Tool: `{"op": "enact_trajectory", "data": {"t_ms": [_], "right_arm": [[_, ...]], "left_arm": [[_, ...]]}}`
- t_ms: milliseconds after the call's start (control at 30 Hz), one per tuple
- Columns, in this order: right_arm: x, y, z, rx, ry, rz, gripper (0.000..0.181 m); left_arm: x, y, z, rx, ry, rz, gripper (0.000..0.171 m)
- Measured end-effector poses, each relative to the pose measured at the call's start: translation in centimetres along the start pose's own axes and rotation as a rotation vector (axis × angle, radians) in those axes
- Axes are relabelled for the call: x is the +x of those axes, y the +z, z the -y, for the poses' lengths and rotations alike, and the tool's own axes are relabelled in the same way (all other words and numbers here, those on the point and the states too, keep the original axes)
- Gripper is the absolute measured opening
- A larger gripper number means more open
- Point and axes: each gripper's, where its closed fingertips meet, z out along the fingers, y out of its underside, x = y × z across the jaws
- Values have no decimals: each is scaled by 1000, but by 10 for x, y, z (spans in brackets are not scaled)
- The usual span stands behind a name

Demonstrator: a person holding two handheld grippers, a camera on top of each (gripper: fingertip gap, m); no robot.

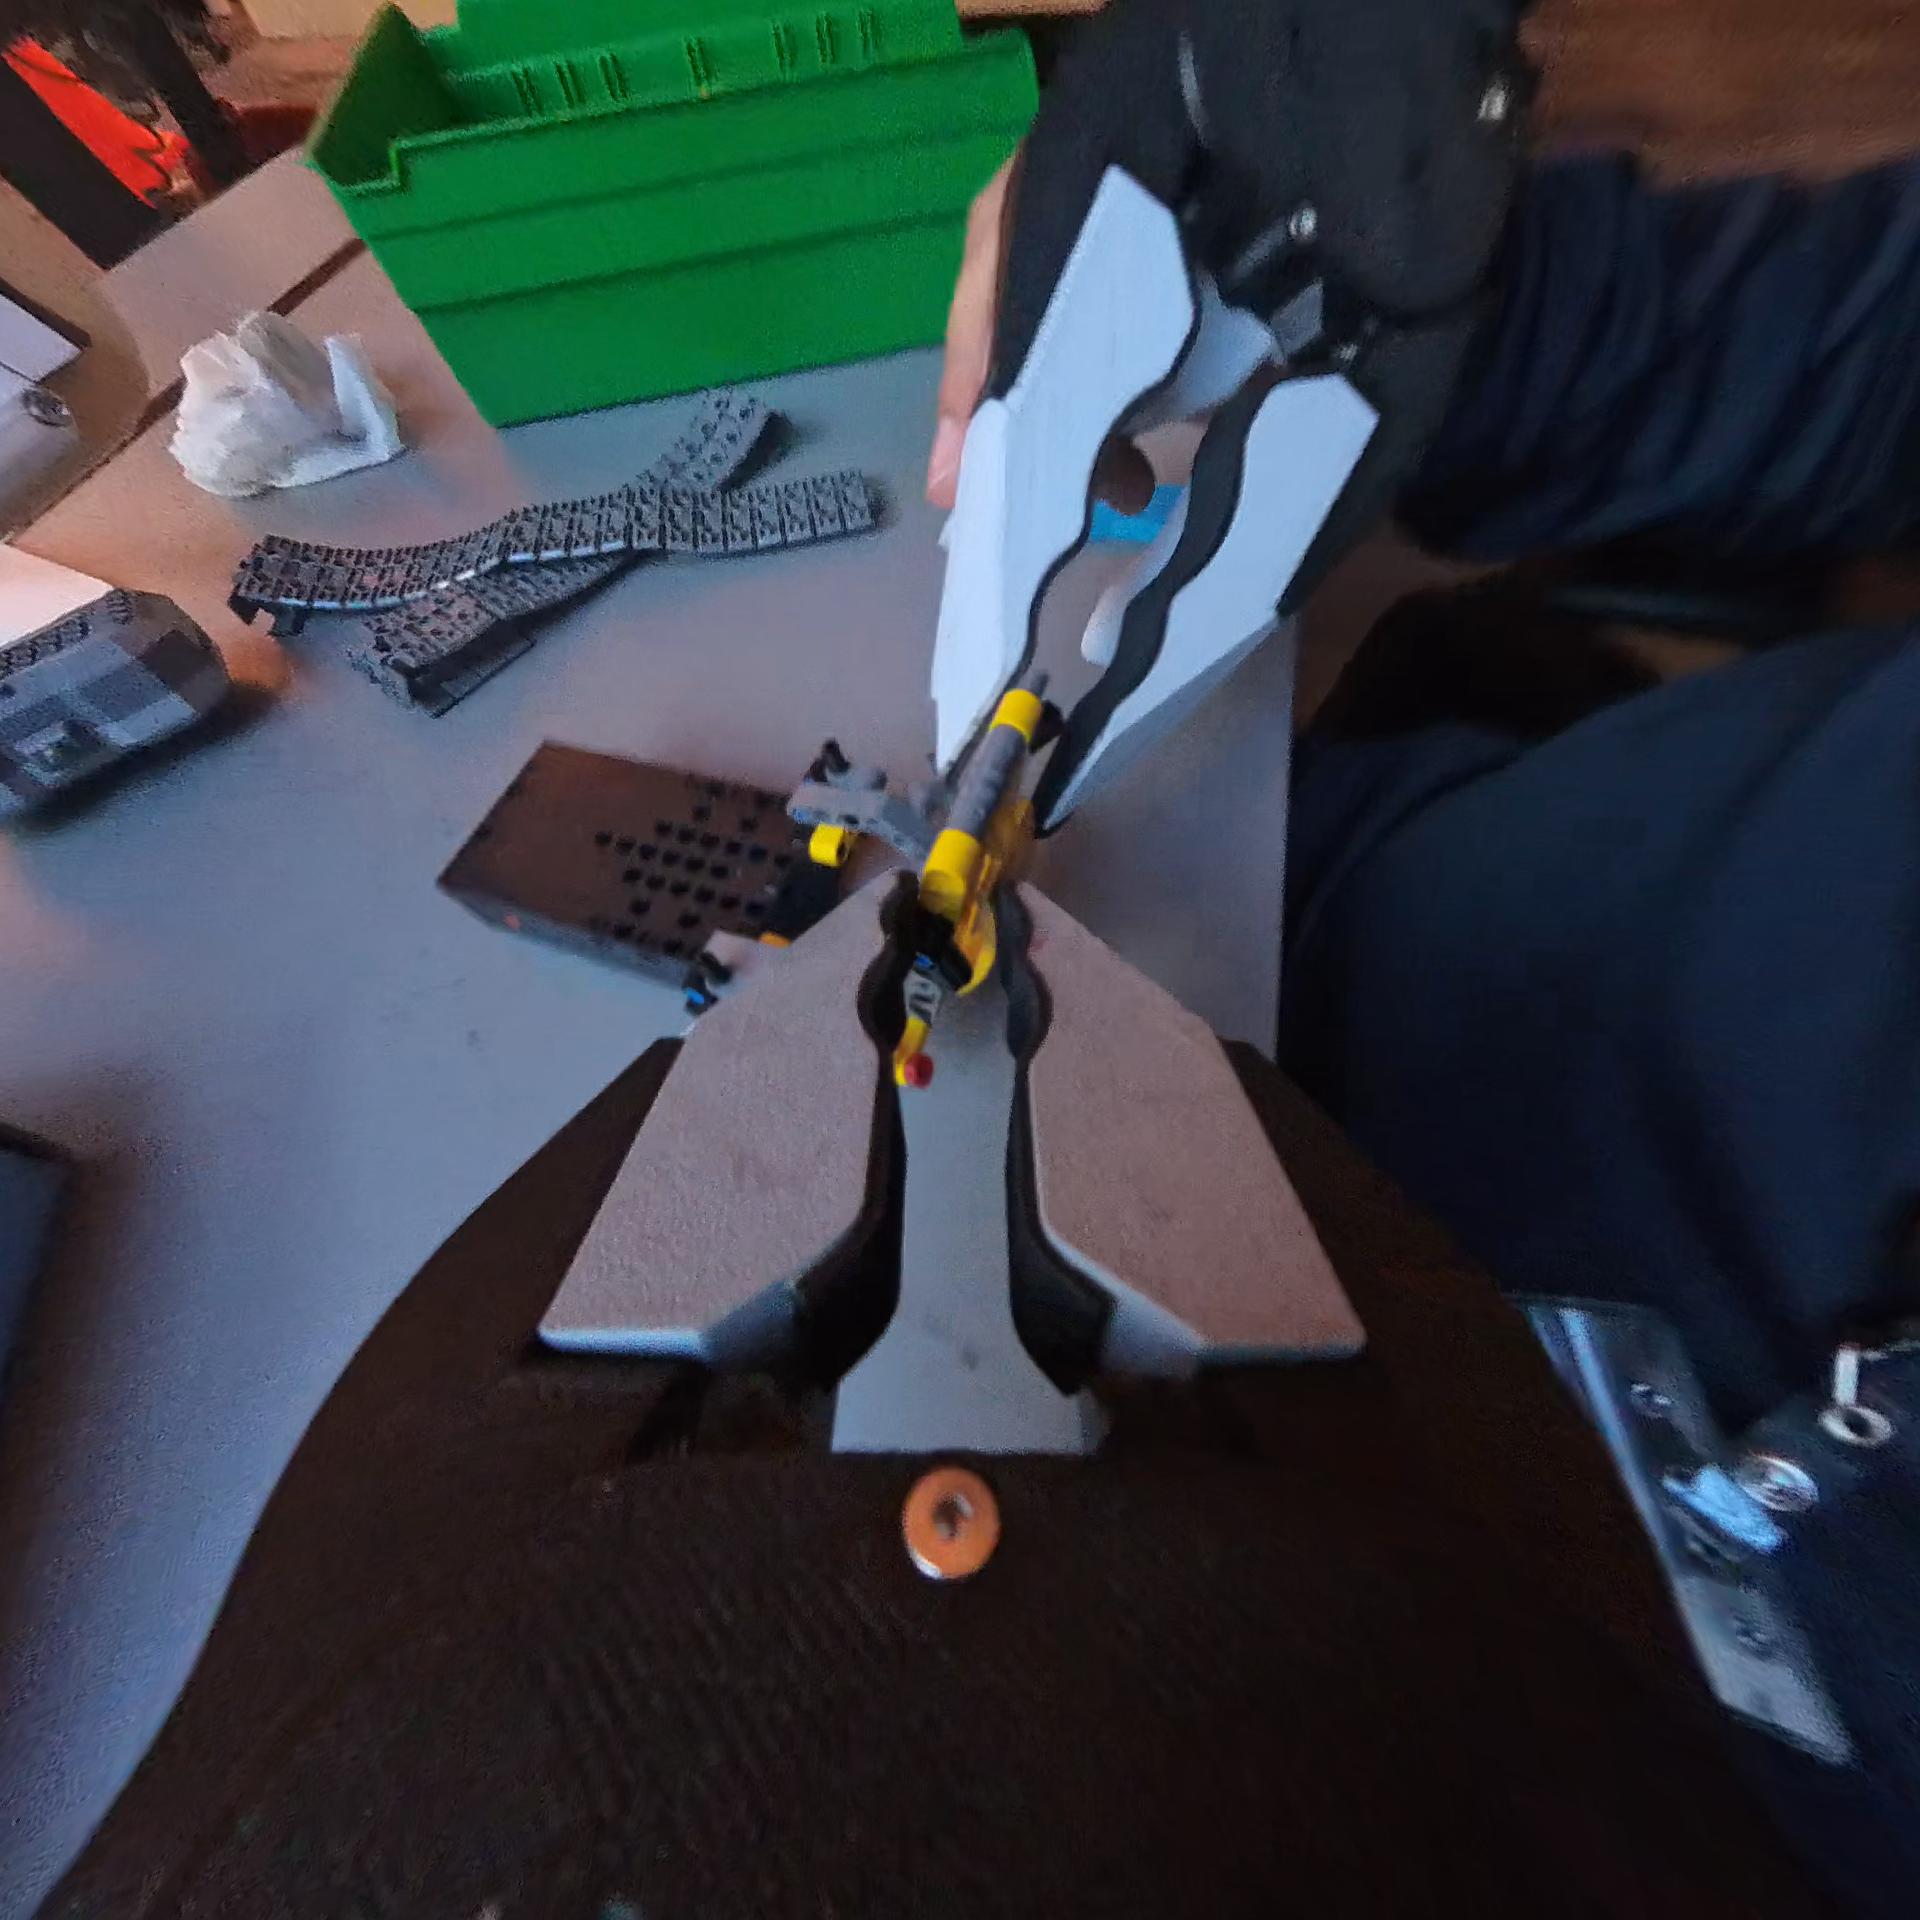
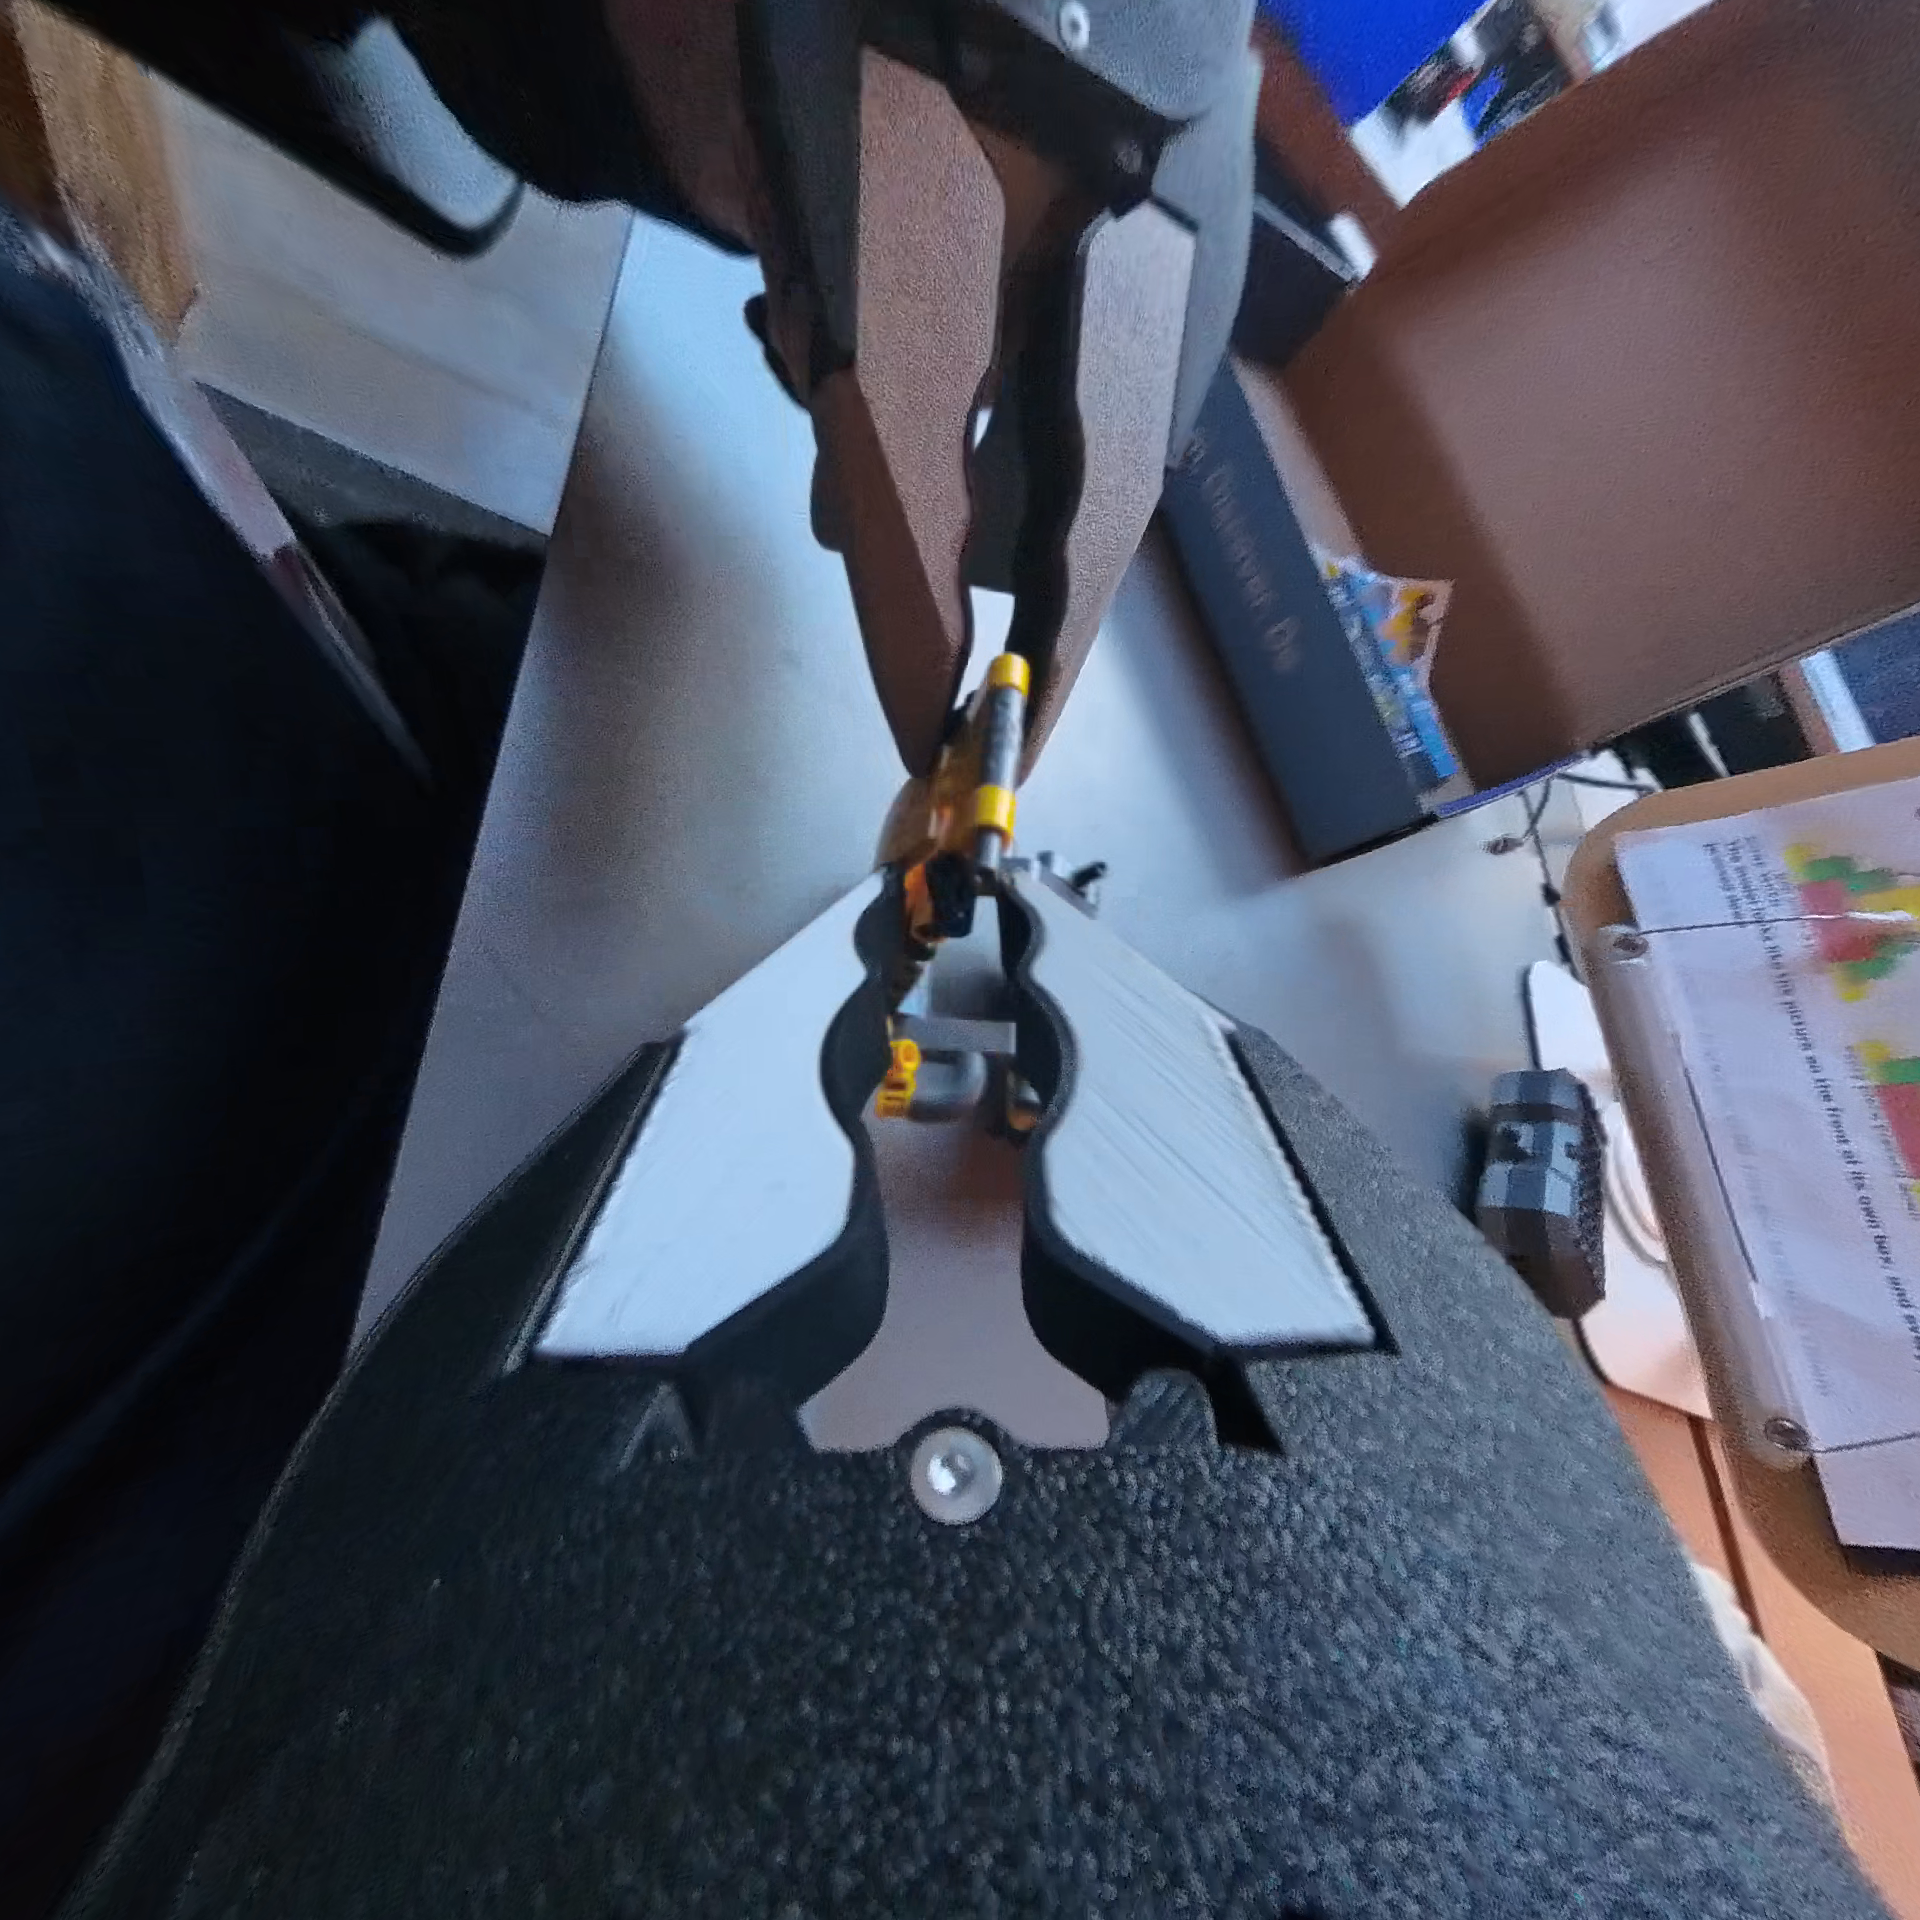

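The left gripper (image 1: 951,914) has its 2 tan fingers closed on the near end of a small yellow-and-grey brick assembly (image 1: 971,842), held above the grey table (image 1: 312,1039). The right gripper (image 1: 1023,769), with white fingers, is clamped on the far end of the same assembly, tip to tip with the left one. Just left of the assembly a dark perforated plate (image 1: 623,862) lies flat. Farther left of it lie grey track strips (image 1: 540,561), then crumpled white paper (image 1: 281,410). Beyond the assembly stands a green crate (image 1: 675,208).

In the right wrist view, the right gripper (image 2: 951,894) pinches the assembly (image 2: 971,790) opposite the left gripper (image 2: 971,727).
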Motion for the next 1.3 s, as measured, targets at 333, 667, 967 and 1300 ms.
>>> {"op": "enact_trajectory", "data": {"t_ms": [333, 667, 967, 1300], "right_arm": [[15, -14, 13, 161, 189, 14, 7], [19, -12, 6, 141, 135, -34, 9], [20, -11, -2, 66, 19, -98, 3], [24, -8, 2, 148, 277, -7, 9]], "left_arm": [[-4, -6, 8, 75, -205, -66, 12], [-14, -3, 11, 145, -309, -42, 11], [-16, 1, 6, 151, -376, -53, 11], [-15, -2, 8, 163, -394, -80, 11]]}}
